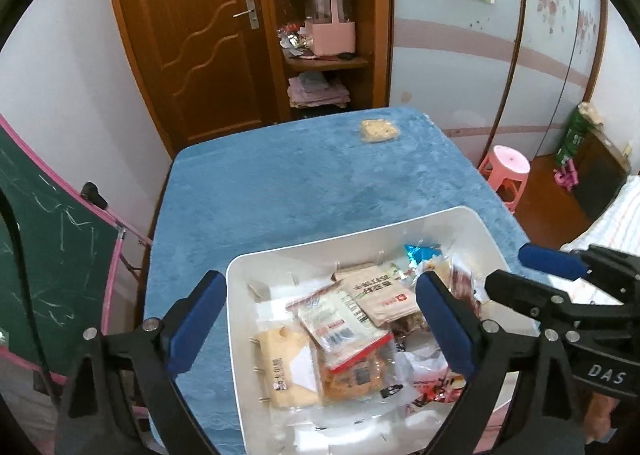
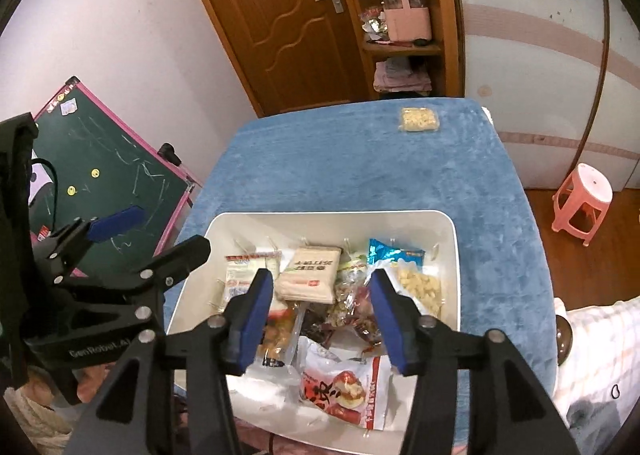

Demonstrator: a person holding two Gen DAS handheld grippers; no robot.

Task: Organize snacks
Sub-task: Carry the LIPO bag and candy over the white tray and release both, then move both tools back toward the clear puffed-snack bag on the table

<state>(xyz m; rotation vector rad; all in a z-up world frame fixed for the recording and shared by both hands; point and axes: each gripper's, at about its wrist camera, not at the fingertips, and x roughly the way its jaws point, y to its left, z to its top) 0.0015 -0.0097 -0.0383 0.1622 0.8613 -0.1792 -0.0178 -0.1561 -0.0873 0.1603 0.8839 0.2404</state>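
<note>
A white bin (image 1: pixel 240 267) (image 2: pixel 452 239) sits on the blue-covered table (image 1: pixel 280 183) and holds several snack packets. Among them are a beige packet (image 1: pixel 380 295) (image 2: pixel 308 275), a blue foil one (image 1: pixel 420 253) (image 2: pixel 394 255) and a red-and-white one (image 2: pixel 344 391). One pale snack pack (image 1: pixel 379 130) (image 2: pixel 419 119) lies alone at the table's far end. My left gripper (image 1: pixel 320 279) hangs open and wide over the bin's left half, gripping nothing. My right gripper (image 2: pixel 320 275) is open above the middle packets, its pads clear of them.
A green chalkboard (image 1: pixel 44 255) (image 2: pixel 104 175) with a pink frame stands left of the table. To the right, a pink stool (image 1: pixel 506 175) (image 2: pixel 584 199) is on the floor. A wooden door (image 1: pixel 200 35) and shelves (image 1: pixel 324 63) stand behind the table.
</note>
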